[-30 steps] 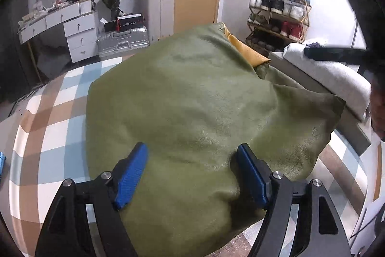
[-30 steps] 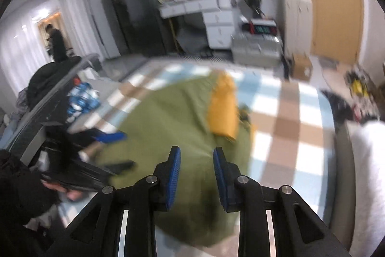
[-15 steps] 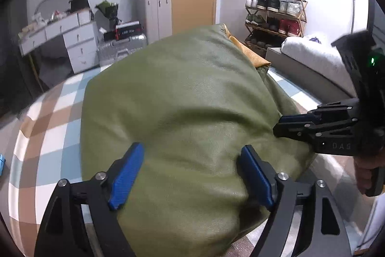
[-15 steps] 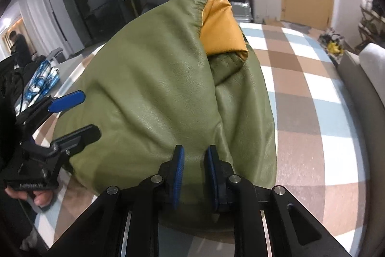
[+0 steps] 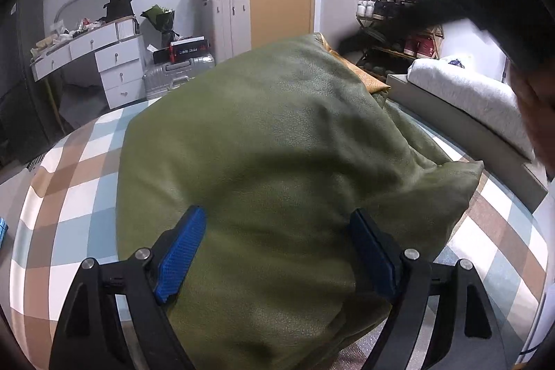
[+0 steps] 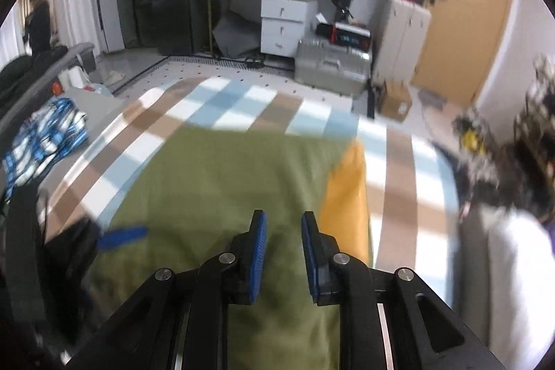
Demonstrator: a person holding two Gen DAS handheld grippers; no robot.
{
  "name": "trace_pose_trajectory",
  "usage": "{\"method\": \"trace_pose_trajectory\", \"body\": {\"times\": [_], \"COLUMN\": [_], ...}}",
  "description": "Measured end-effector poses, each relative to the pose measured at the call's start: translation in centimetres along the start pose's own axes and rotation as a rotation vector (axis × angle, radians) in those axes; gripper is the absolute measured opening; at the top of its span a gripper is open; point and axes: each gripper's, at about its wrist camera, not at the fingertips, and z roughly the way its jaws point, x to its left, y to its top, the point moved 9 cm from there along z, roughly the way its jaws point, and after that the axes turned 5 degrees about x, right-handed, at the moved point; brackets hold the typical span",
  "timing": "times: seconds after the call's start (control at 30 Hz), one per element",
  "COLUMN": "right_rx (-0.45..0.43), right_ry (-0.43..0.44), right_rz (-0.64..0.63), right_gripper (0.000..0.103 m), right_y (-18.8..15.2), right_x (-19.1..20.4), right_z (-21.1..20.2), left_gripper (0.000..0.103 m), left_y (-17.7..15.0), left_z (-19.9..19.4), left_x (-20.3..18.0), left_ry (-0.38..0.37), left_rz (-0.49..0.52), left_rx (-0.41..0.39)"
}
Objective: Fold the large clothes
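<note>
Across the checked rug (image 5: 69, 182): you are working over a large olive-green garment (image 5: 277, 162) that is lying spread on the floor, with an orange lining (image 6: 347, 196) showing along one edge.
Garment's place: it is lying in the middle of the rug, between the low bed (image 5: 468, 99) on one side and the white dresser (image 5: 104, 65) and suitcases (image 5: 177, 75) farther off.
Left gripper (image 5: 277, 248): you are holding it low over the near part of the cloth with its blue pads wide apart; the cloth is bulging up between them, but neither pad is pressing on it.
Right gripper (image 6: 283, 252): you are carrying it above the garment with the pads close together and a gap between them; nothing is between them, so it is holding nothing. Its view is blurred.
Handling: the fabric is looking thick, smooth and leather-like, so it is probably heavy, limp and a little slippery; it should be sagging wherever it is unsupported.
Where to take hold: aim for an edge or corner, such as the corner (image 5: 471, 172) pointing toward the bed, rather than the swollen middle.
Risk: a shallow pinch on the smooth face is likely to slip, so take a deep bite of the hem.
</note>
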Motion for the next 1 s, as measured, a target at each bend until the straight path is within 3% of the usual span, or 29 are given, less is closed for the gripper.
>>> {"method": "trace_pose_trajectory", "body": {"times": [0.07,0.17,0.3,0.4,0.53,0.67,0.77,0.87,1.0], "right_rx": [0.005,0.088,0.246,0.245,0.23,0.159,0.115,0.131,0.259], "right_ry": [-0.03,-0.095,-0.053,-0.058,-0.041,0.005,-0.02,0.005,0.041], "right_rz": [-0.02,-0.046,0.012,0.018,0.045,0.074,0.03,0.042,0.068], "right_gripper": [0.019,0.017,0.016,0.016,0.016,0.016,0.017,0.018,0.018], "right_y": [2.4,3.7,1.1,0.3,0.5,0.5,-1.1,-4.6,-11.0], "right_x": [-0.2,-0.6,-1.7,-1.6,-2.0,-2.4,-2.0,-1.6,-0.7], "right_z": [1.4,4.9,11.1,12.7,11.6,6.7,2.6,0.5,4.1], "left_gripper": [0.081,0.081,0.081,0.081,0.081,0.082,0.082,0.082,0.083], "left_y": [0.0,0.0,0.1,0.2,0.1,0.0,-0.1,-0.2,-0.2], "left_z": [0.0,0.1,0.2,0.4,0.5,0.4,0.4,0.5,0.6], "left_x": [0.0,0.0,-0.2,-0.3,-0.2,-0.1,-0.2,-0.3,-0.3], "left_ry": [0.001,-0.002,0.004,0.018,0.015,0.013,0.018,0.018,0.019], "left_rz": [0.0,-0.001,0.015,0.025,0.022,0.018,0.022,0.021,0.024], "left_rx": [0.0,-0.001,-0.005,-0.006,-0.004,-0.004,-0.003,-0.003,0.001]}}
